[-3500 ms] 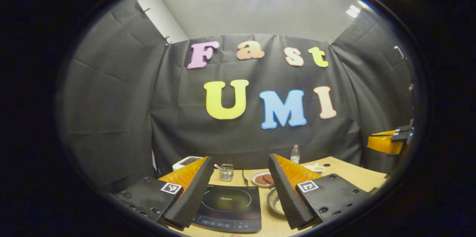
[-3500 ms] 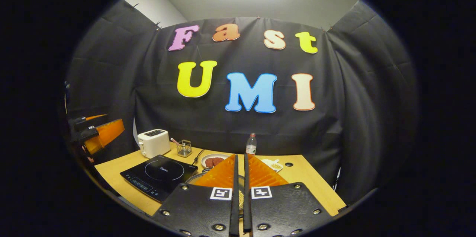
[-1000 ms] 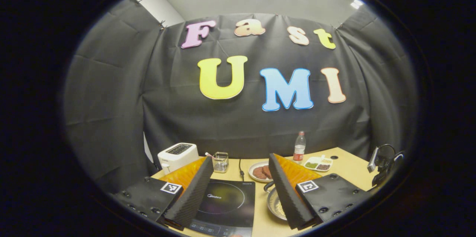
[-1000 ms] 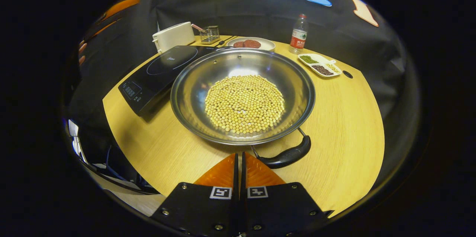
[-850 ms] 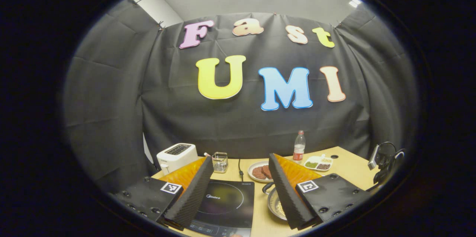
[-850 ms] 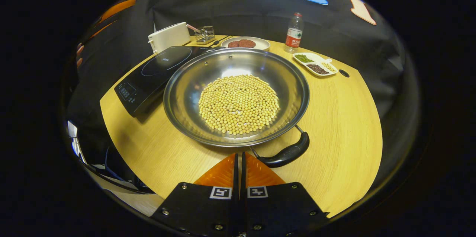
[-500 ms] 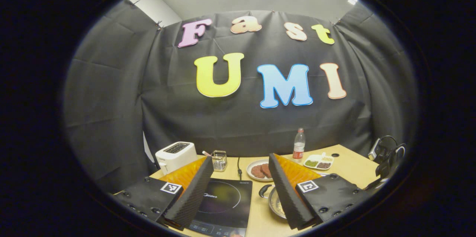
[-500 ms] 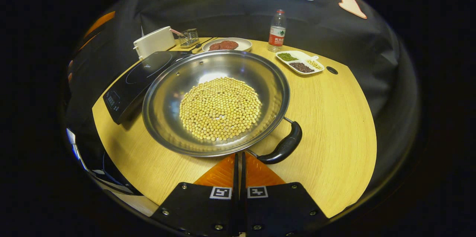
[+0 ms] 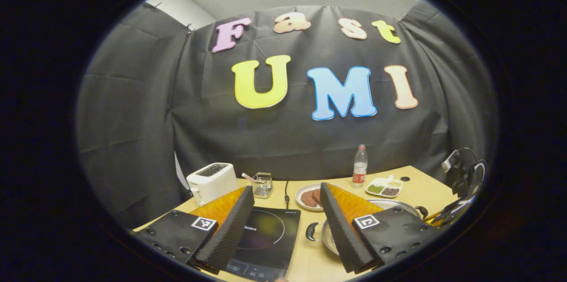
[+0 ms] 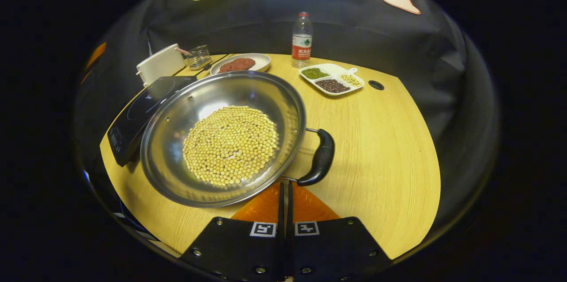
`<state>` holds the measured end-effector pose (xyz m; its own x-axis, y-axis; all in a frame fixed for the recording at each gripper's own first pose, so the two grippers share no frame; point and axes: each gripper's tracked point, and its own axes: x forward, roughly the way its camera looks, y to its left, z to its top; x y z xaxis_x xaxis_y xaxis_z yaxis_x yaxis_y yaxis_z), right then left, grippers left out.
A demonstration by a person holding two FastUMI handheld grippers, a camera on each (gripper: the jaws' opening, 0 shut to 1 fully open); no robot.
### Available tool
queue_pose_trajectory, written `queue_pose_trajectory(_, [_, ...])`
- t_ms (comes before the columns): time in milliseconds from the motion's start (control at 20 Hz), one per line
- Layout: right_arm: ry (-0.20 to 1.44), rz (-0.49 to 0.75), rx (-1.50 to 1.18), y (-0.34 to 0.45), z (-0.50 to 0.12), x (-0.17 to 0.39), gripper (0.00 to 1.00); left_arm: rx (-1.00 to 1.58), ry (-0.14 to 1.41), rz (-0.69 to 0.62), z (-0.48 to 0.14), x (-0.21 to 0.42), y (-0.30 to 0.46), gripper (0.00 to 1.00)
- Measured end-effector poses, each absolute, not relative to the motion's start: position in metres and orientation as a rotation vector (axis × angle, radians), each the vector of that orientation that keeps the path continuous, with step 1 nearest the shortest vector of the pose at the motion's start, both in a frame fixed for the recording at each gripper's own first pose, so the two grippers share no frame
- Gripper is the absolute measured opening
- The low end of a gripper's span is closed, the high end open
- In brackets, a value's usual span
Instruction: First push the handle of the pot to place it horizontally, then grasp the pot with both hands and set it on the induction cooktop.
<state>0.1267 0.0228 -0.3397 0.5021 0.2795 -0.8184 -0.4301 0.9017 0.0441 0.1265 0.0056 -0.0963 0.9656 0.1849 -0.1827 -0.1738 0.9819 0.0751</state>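
A wide steel pot holding yellow beans sits on the wooden table, beside the black induction cooktop. The pot's black handle points to the right in the right gripper view. My right gripper is shut, its tips at the pot's near rim just left of the handle's lower end. In the left gripper view my left gripper is open above the cooktop. The pot lies partly behind its right finger, with a second small handle facing the cooktop.
Along the back of the table stand a white toaster, a wire holder, a plate of patties, a water bottle and a divided dish of beans. Bare wood lies right of the pot.
The pot has turned: its black handle swung from the near side round to the right as my shut right gripper pressed at it. The left gripper stayed open and tipped down slightly.
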Motion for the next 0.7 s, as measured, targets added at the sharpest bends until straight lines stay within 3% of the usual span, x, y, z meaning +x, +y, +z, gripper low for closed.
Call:
queue_pose_trajectory(150, [0.919, 0.405, -0.139, 0.013, -0.335, 0.136, 0.01, 0.068, 0.201, 0.181, -0.108, 0.134, -0.006, 1.0])
queue_pose_trajectory(200, [0.909, 0.407, -0.128, 0.012, -0.333, 0.137, 0.01, 0.073, 0.208, 0.178, -0.113, 0.138, -0.009, 0.94])
queue_pose_trajectory(350, [0.776, 0.42, -0.081, 0.014, -0.303, 0.147, 0.03, 0.093, 0.247, 0.164, -0.138, 0.15, -0.018, 1.0])
queue_pose_trajectory(450, [0.692, 0.436, -0.056, 0.021, -0.286, 0.155, 0.33, 0.081, 0.276, 0.151, -0.152, 0.155, -0.023, 0.97])
queue_pose_trajectory(550, [0.653, 0.42, -0.075, 0.019, -0.282, 0.163, 0.86, 0.061, 0.305, 0.128, -0.169, 0.162, -0.03, 0.96])
queue_pose_trajectory(600, [0.649, 0.408, -0.081, 0.018, -0.279, 0.162, 1.0, 0.058, 0.32, 0.118, -0.176, 0.166, -0.031, 0.96])
queue_pose_trajectory(700, [0.661, 0.396, -0.071, 0.022, -0.282, 0.163, 1.0, 0.044, 0.352, 0.093, -0.193, 0.172, -0.032, 0.96])
